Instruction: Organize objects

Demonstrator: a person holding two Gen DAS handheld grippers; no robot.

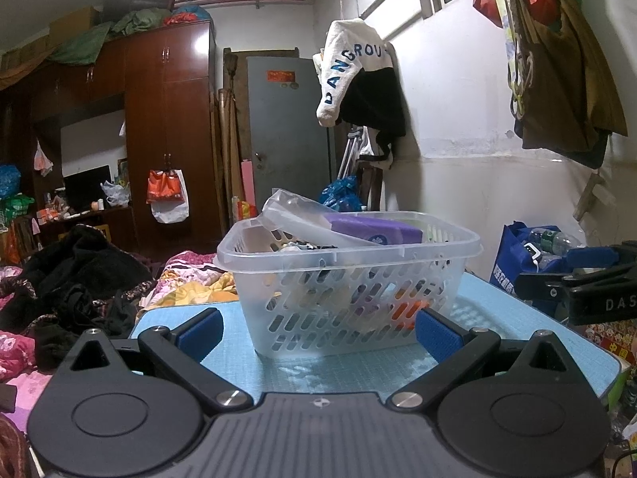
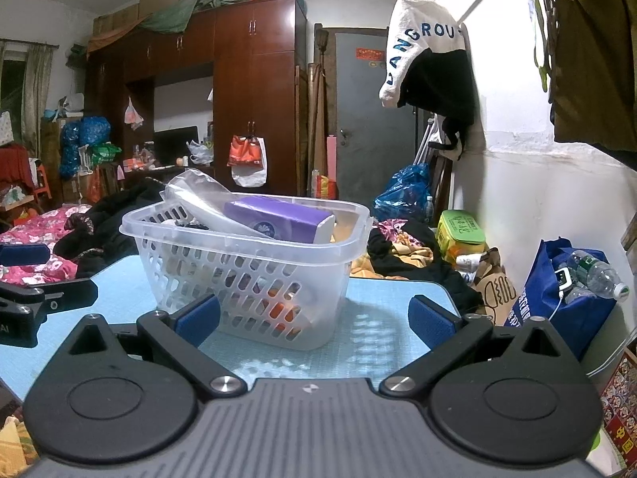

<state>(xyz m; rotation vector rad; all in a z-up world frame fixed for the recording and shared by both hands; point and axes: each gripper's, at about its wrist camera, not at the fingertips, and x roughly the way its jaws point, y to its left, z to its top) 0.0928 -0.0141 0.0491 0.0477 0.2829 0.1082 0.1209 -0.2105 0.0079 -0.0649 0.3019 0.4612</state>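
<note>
A clear plastic basket (image 1: 458,279) (image 2: 167,271) with slotted walls stands on the light blue table (image 1: 505,310) (image 2: 382,330). Inside it lie a purple tissue pack (image 1: 374,229) (image 2: 274,215), a clear plastic bag (image 1: 290,207) (image 2: 195,191) and some orange and dark items seen through the slots. My left gripper (image 1: 316,328) is open just in front of the basket, its blue pads either side of the near wall without touching. My right gripper (image 2: 314,316) is open too, at the basket's right front corner. Each gripper shows at the edge of the other's view.
A bed with pink floral bedding and black clothes (image 1: 79,279) lies left of the table. A blue bag with water bottles (image 2: 565,298) and a green box (image 2: 460,231) sit right. A brown wardrobe (image 1: 167,119), grey door (image 1: 286,127) and hanging clothes (image 1: 358,71) stand behind.
</note>
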